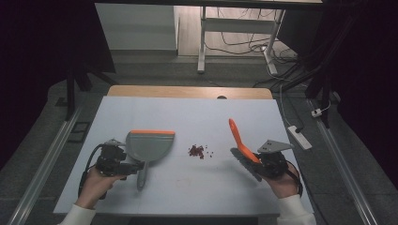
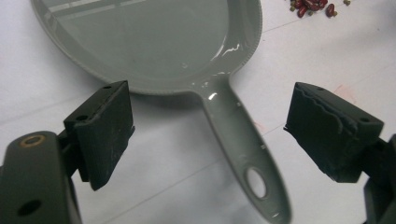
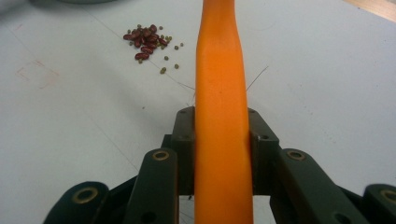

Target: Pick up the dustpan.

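Observation:
A grey dustpan with an orange front lip lies flat on the white table, its handle pointing toward me. My left gripper is open, its jaws on either side of that handle without touching it. My right gripper is shut on the orange brush, holding it by the handle above the table; the grey bristles hang at its near end. A small pile of red and green beans lies between dustpan and brush, also seen in the right gripper view as beans.
The white table has a wooden strip along its far edge. Beyond it stand a desk frame and loose cables on the floor. A power strip lies off the table's right side.

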A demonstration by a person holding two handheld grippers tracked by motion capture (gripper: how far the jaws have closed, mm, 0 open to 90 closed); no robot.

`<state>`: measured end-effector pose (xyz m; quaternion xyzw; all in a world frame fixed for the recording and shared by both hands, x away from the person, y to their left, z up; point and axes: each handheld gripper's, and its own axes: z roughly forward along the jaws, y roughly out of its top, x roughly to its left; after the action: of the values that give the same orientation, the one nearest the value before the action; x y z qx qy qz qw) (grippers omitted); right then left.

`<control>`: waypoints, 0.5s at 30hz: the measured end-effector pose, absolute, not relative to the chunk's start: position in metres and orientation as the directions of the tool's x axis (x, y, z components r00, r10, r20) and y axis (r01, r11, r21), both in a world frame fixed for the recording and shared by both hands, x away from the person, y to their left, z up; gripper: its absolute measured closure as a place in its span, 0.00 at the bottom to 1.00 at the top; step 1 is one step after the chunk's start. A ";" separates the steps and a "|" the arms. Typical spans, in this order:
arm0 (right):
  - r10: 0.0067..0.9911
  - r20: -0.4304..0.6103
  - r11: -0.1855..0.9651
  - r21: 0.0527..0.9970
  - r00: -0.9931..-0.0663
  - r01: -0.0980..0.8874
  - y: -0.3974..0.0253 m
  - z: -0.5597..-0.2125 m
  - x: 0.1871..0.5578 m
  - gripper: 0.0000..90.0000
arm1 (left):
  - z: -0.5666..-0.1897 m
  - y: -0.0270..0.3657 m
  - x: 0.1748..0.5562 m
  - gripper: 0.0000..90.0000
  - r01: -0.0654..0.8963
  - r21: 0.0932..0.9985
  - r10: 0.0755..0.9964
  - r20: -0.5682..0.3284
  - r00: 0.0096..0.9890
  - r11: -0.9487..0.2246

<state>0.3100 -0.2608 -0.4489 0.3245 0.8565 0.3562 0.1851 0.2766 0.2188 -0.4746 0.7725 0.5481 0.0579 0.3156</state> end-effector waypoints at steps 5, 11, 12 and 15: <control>0.692 -0.089 0.533 0.733 -0.716 0.424 -0.261 -0.447 0.309 0.78 | -0.476 0.213 0.277 0.16 0.823 0.534 0.892 -0.254 0.375 -0.194; 0.690 -0.098 0.540 0.729 -0.717 0.421 -0.260 -0.448 0.309 0.78 | -0.482 0.212 0.272 0.13 0.846 0.518 0.911 -0.274 0.307 -0.129; 0.690 -0.098 0.540 0.729 -0.717 0.421 -0.260 -0.448 0.309 0.78 | -0.483 0.212 0.272 0.13 0.848 0.517 0.914 -0.278 0.296 -0.118; 0.691 -0.099 0.540 0.729 -0.716 0.420 -0.261 -0.448 0.309 0.78 | -0.489 0.209 0.274 0.14 0.859 0.504 0.923 -0.280 0.264 -0.092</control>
<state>0.3091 -0.2606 -0.4483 0.3245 0.8563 0.3531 0.1917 0.2742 0.2087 -0.4888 0.7371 0.6043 0.0541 0.2976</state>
